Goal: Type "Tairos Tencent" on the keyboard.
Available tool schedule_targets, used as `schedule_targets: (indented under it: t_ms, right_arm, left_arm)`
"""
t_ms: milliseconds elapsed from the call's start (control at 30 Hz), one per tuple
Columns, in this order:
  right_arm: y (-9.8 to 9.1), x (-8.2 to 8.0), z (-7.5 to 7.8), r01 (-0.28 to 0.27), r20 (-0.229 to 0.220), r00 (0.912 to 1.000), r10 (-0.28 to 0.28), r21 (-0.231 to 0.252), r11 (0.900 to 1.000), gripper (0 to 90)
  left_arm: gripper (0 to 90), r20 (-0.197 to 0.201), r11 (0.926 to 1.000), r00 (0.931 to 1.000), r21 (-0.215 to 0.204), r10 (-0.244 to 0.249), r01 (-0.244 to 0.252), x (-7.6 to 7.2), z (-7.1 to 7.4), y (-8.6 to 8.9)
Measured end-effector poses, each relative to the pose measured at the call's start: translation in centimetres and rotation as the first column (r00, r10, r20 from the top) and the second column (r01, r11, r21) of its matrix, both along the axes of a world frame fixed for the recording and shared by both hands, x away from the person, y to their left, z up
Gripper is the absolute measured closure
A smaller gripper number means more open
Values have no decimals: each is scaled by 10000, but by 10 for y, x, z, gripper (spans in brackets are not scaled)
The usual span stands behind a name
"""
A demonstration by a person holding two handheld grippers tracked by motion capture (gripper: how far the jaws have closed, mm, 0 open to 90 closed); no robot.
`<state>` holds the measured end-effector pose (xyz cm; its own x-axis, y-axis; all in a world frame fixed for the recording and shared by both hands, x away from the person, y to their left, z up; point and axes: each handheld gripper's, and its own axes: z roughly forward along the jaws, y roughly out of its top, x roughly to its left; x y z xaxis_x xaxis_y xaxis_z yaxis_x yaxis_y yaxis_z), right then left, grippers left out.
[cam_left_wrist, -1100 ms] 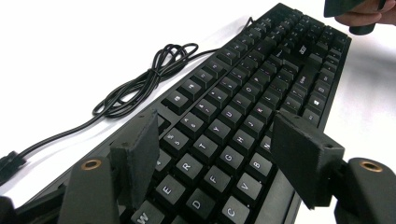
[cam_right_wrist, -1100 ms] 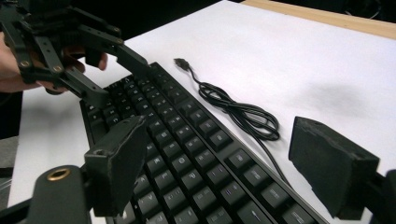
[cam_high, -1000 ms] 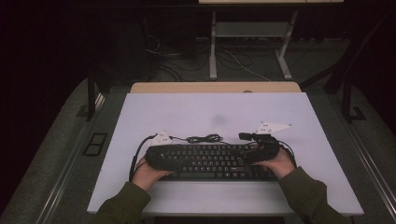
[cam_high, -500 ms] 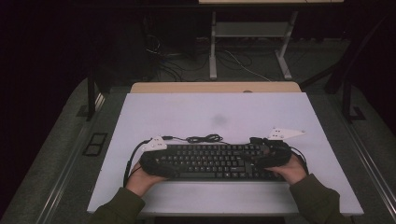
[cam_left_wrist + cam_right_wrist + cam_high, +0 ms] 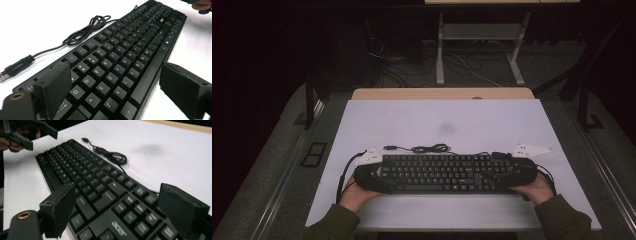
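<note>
A black keyboard (image 5: 442, 172) lies flat on the white table, near its front edge. Its black cable (image 5: 427, 148) is coiled just behind it, and the plug (image 5: 15, 68) lies loose. My left gripper (image 5: 379, 177) is at the keyboard's left end. Its jaws have just been opening and now straddle the keyboard (image 5: 120, 57) without pressing, with bare table showing beside one jaw. My right gripper (image 5: 502, 175) is at the right end, jaws wide apart on either side of the keyboard (image 5: 95, 182).
The white sheet (image 5: 492, 125) covers the table, with a faint grey smudge (image 5: 446, 129) behind the cable. A wooden strip (image 5: 442, 93) runs along the far edge. Beyond it are metal desk legs (image 5: 440, 50) and floor cables in the dark.
Both hands have slid outward toward the keyboard's ends, the right one farther. The keyboard, earlier slightly skewed between the hands, now lies straight on the table.
</note>
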<state>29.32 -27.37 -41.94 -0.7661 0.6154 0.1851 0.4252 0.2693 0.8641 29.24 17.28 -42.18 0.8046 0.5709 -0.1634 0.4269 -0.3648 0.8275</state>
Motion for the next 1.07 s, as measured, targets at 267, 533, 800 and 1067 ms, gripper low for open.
schedule_targets:
  t_ms: [267, 533, 800, 1067]
  right_arm:
    - [-15, -9, -6, 192, -38, 9998, -193, -96, 9998, 144]
    - [-25, -16, -12, 268, -169, 9995, -272, -196, 9994, 144]
    - [-31, -18, -17, 361, -260, 9990, -370, -326, 9988, 144]
    - [-31, -18, -17, 392, -230, 9989, -399, -308, 9988, 144]
  left_arm:
    - [26, 51, 10000, 10000, -39, 16, -15, 0, 0, 0]
    - [0, 73, 10000, 10000, -16, -11, 11, 0, 1, -1]
    - [0, 0, 9998, 10000, 193, 89, -89, 1, 1, 0]
    - [0, 22, 9997, 10000, 219, 55, -56, 1, 0, -1]
